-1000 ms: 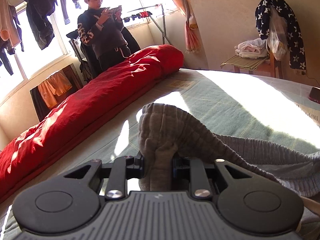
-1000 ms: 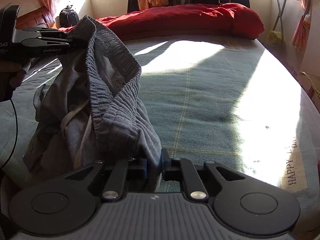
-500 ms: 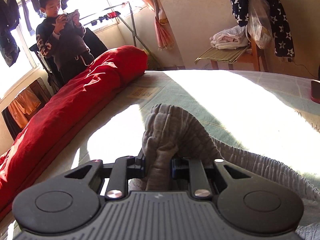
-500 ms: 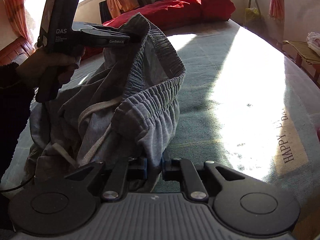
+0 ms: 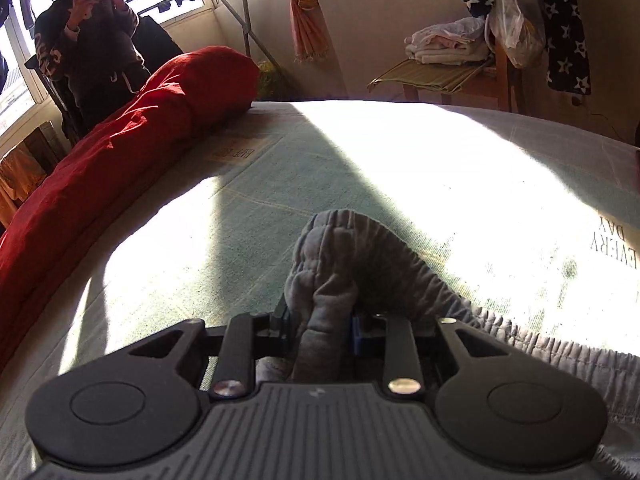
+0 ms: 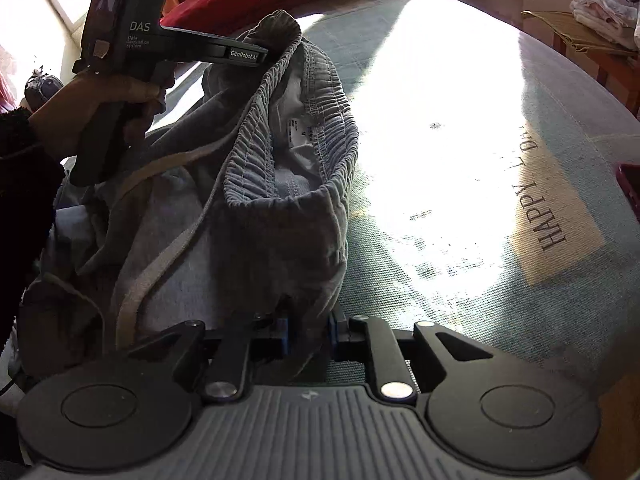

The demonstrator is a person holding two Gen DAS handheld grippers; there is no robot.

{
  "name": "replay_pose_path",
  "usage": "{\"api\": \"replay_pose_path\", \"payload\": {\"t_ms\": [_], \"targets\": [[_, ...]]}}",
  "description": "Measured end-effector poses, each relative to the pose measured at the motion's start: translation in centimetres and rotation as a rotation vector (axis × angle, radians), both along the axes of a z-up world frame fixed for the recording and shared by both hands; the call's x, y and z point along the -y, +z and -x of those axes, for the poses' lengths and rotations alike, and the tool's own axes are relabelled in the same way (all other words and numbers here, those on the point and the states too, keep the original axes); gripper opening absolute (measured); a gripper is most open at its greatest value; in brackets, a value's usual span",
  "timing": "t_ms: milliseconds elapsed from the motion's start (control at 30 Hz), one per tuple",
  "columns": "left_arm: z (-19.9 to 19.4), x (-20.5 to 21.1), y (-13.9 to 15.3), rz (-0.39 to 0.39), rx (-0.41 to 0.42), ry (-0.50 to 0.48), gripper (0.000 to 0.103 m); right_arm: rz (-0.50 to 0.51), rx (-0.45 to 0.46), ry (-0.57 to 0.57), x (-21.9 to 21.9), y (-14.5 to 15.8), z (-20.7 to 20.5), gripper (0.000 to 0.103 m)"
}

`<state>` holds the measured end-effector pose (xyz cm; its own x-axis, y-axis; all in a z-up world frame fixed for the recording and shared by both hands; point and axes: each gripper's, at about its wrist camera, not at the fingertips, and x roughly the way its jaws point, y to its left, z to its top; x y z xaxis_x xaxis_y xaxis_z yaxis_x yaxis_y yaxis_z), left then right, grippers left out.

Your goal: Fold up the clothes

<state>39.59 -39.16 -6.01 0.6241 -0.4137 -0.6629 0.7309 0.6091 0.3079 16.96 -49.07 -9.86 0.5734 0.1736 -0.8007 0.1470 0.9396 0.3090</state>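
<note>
Grey sweatpants (image 6: 256, 216) with an elastic waistband and a pale drawstring hang over the bed, waistband open toward the right wrist view. My left gripper (image 5: 320, 328) is shut on a bunched fold of the waistband (image 5: 336, 264); it also shows in the right wrist view (image 6: 276, 46), held up at the far side of the waistband. My right gripper (image 6: 308, 338) is shut on the near side of the waistband. The legs lie crumpled below at the left.
The bed has a pale green sheet (image 5: 240, 216) with printed text (image 6: 548, 200). A red duvet (image 5: 120, 148) runs along the far edge. A person (image 5: 88, 40) stands by the window. A chair with folded laundry (image 5: 448, 46) stands beyond the bed. A red object (image 6: 632, 184) lies at the right edge.
Both grippers have swung to the right with the waistband. The left gripper is now nearer the right one, and the waistband opening faces the right wrist camera more fully.
</note>
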Motion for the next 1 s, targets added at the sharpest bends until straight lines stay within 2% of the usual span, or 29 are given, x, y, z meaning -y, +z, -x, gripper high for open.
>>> {"api": "replay_pose_path", "payload": {"t_ms": [100, 200, 267, 333, 467, 533, 667, 700, 767, 800, 833, 900, 1000], "targets": [[0.8, 0.0, 0.2, -0.019, 0.03, -0.015, 0.03, 0.024, 0.018, -0.019, 0.6, 0.4, 0.4, 0.032], [1.3, -1.3, 2.2, 0.017, 0.036, -0.023, 0.037, 0.065, 0.061, -0.037, 1.2, 1.8, 0.7, 0.038], [1.7, -2.5, 3.7, 0.06, 0.022, -0.032, 0.052, 0.113, 0.103, -0.047, 1.4, 3.0, 0.8, 0.044], [2.3, -3.6, 5.2, 0.089, 0.012, -0.049, 0.059, 0.126, 0.161, -0.021, 1.5, 4.0, 0.7, 0.046], [4.4, -5.8, 6.9, 0.085, 0.024, -0.091, 0.061, 0.186, 0.24, 0.101, -0.1, 4.9, -0.4, 0.054], [5.6, -7.1, 6.8, 0.066, 0.005, -0.111, 0.061, 0.276, 0.244, 0.17, -1.2, 4.3, -2.0, 0.055], [8.1, -9.6, 5.5, 0.009, -0.053, -0.133, 0.061, 0.424, 0.209, 0.204, -1.8, 3.3, -3.8, 0.055], [8.7, -10.2, 5.1, -0.01, -0.066, -0.137, 0.061, 0.387, 0.183, 0.21, -1.3, 2.9, -4.3, 0.052], [9.9, -11.4, 4.3, -0.033, -0.07, -0.145, 0.061, 0.246, 0.154, 0.258, -0.5, 2.8, -4.6, 0.016], [10.8, -12.0, 3.9, -0.047, -0.065, -0.153, 0.061, 0.232, 0.152, 0.261, -0.5, 2.9, -4.5, 0.007], [11.4, -12.5, 3.6, -0.055, -0.057, -0.158, 0.061, 0.218, 0.151, 0.264, -0.5, 3.0, -4.4, 0.007], [12.5, -13.2, 3.3, -0.061, -0.04, -0.163, 0.061, 0.193, 0.136, 0.191, 1.3, 3.0, -4.2, 0.007], [13.1, -13.9, 3.3, -0.04, -0.06, -0.164, 0.061, 0.155, 0.113, 0.082, 4.0, 2.9, -3.9, 0.007]]}}
